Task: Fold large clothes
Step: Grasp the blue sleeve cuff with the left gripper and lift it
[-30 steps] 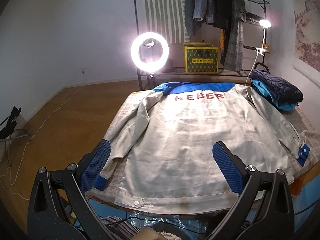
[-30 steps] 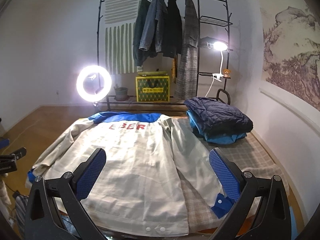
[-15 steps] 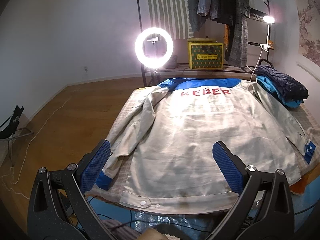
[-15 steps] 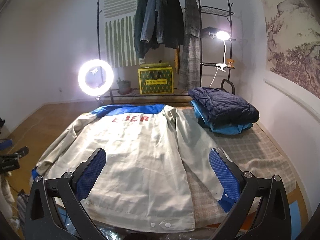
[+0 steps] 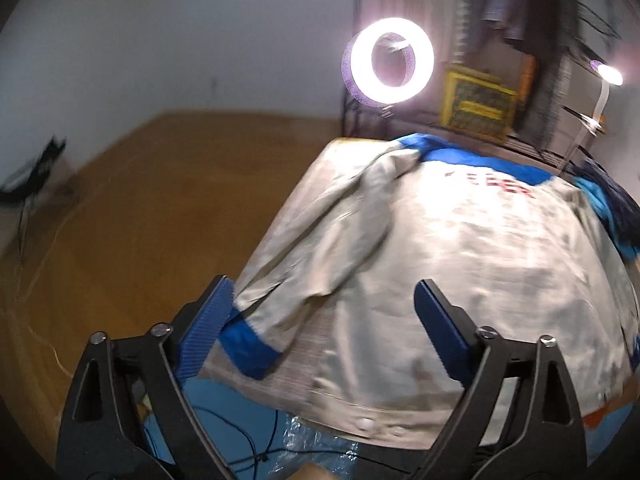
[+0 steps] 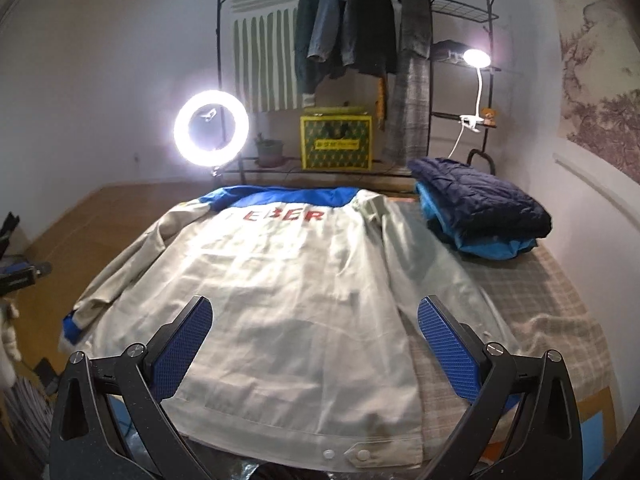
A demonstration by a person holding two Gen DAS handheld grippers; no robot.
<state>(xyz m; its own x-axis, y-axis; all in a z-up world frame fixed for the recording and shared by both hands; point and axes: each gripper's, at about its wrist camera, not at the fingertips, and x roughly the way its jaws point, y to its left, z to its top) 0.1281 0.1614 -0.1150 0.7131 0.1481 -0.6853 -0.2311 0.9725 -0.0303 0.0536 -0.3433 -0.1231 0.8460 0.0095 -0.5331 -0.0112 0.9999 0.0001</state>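
Beige jacket [image 6: 280, 280] lies back-up, spread flat on the plaid-covered tabletop [image 6: 552, 292], blue yoke at the far end, snap hem at the near edge.

Left hand-held gripper [image 5: 320, 320]: jaws wide but closing, nothing pinched. Its pads straddle the left sleeve's blue cuff [image 5: 248, 348], left pad just beside it, at the near left corner. View blurred.

Right hand-held gripper [image 6: 316, 344]: jaws spread, empty, over the hem's right half.

Folded navy and blue garments [image 6: 480, 212] occupy the far right corner. Bare plaid strip runs along the right side.
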